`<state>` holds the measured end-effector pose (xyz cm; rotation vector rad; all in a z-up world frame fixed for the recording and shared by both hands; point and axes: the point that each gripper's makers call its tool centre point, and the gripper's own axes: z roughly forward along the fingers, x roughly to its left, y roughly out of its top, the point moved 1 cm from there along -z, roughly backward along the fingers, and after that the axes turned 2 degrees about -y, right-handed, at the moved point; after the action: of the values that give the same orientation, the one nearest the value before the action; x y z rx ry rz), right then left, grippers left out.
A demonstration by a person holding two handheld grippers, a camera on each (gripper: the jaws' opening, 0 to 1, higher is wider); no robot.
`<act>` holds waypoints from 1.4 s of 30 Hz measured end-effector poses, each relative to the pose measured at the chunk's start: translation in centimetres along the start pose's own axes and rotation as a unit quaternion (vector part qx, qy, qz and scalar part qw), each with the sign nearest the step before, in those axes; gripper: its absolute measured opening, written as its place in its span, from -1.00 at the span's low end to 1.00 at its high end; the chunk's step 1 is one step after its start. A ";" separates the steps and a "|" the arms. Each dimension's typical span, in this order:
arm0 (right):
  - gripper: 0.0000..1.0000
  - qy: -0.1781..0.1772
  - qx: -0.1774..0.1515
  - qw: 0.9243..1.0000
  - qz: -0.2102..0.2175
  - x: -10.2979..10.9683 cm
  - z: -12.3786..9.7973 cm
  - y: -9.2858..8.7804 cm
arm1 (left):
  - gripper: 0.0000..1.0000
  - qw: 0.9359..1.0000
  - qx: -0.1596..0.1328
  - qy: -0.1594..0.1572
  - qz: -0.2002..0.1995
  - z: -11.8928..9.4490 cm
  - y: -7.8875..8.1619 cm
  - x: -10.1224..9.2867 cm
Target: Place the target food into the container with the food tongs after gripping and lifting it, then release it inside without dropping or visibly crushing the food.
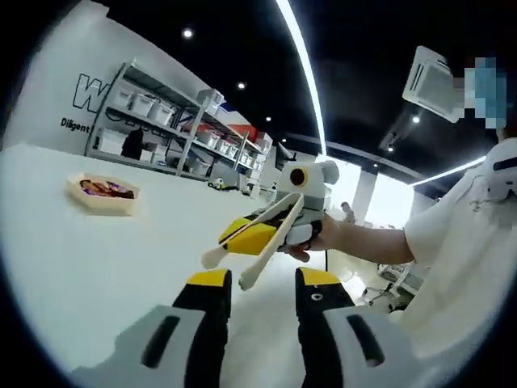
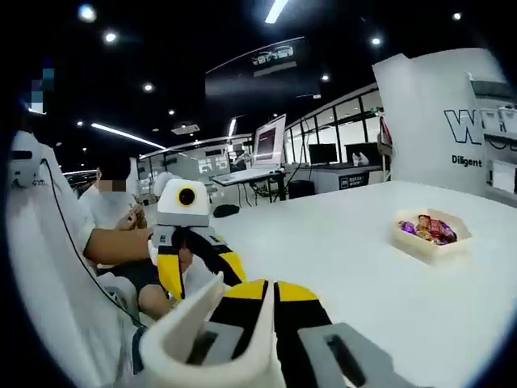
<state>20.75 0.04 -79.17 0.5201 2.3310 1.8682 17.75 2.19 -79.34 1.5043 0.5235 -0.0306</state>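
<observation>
White table (image 1: pixel 97 267): tray (image 1: pixel 102 194) contents blurry; right gripper (image 1: pixel 271 234) clamping tongs (image 1: pixel 254 242), left gripper (image 1: pixel 262 299) agape.

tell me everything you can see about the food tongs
The food tongs look like cream-coloured plastic: two long flat arms that spread apart toward rounded tips, so they are open and hold nothing. The right tool is shut on them, yellow pads clamping the arms partway along. They hang above the white table, tips angled down. In the right gripper view the tongs curve round at their joined end.
</observation>
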 end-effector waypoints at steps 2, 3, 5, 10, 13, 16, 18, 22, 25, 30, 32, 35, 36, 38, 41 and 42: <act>-1.00 0.003 0.000 1.000 -0.001 0.3 0.1 -0.1 | -0.43 1.000 0.002 0.004 0.011 0.0 -0.1 0.0; -1.00 0.006 0.000 1.000 0.000 0.4 0.1 -0.2 | -0.44 1.000 -0.001 0.000 0.009 0.0 0.0 -0.1; -1.00 0.011 -0.003 1.000 0.007 0.6 0.2 -0.3 | -0.52 1.000 -0.006 -0.016 -0.012 -0.1 0.0 -0.5; -1.00 0.023 -0.009 0.999 0.020 1.2 0.2 -0.5 | -0.69 1.000 -0.012 -0.026 -0.010 -0.3 0.1 -1.0; -1.00 0.029 -0.010 0.999 0.029 1.5 0.2 -0.8 | -0.80 1.000 -0.020 -0.023 0.007 -0.6 0.3 -0.9; -1.00 0.032 -0.013 0.999 0.038 1.7 0.3 -0.8 | -0.82 0.999 -0.018 -0.029 0.005 -0.8 0.4 -1.2; -1.00 0.036 -0.012 0.998 0.043 1.7 0.3 -0.9 | -0.83 0.999 -0.017 -0.031 0.007 -0.8 0.3 -1.2; -1.00 0.041 -0.014 0.998 0.050 1.9 0.3 -0.9 | -0.87 0.999 -0.020 -0.043 -0.005 -0.9 0.3 -1.5; -1.00 0.047 -0.020 0.998 0.047 2.1 0.3 -0.6 | -0.90 0.998 -0.029 -0.057 -0.013 -1.0 0.6 -1.9; -1.00 0.054 -0.022 0.997 0.044 2.6 0.1 -0.8 | -0.91 0.997 -0.032 -0.070 -0.018 -1.0 0.7 -2.2; -1.00 0.054 -0.025 0.997 0.045 2.6 0.1 -0.8 | -0.92 0.997 -0.029 -0.074 -0.019 -1.0 0.7 -2.3; -1.00 0.044 -0.048 0.996 0.067 2.2 0.1 -0.2 | -0.89 0.997 -0.033 -0.063 -0.017 -0.9 0.8 -1.9; -1.00 0.049 -0.045 0.996 0.062 2.4 0.1 -0.3 | -0.88 0.997 -0.035 -0.062 -0.024 -0.9 0.8 -1.8; -1.00 0.051 -0.057 0.995 0.067 2.5 0.2 0.1 | -0.87 0.995 -0.045 -0.071 -0.053 -0.9 1.0 -1.9; -1.00 0.055 -0.072 0.993 0.076 2.7 0.3 0.6 | -0.82 0.996 -0.033 -0.071 -0.046 -0.7 0.5 -2.1; -1.00 0.060 -0.073 0.992 0.079 2.8 0.3 0.7 | -0.80 0.995 -0.027 -0.076 -0.054 -0.5 0.1 -2.3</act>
<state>18.33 1.42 -78.22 0.6064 2.2614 2.1783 15.61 1.95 -78.39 1.4076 0.4780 -0.2130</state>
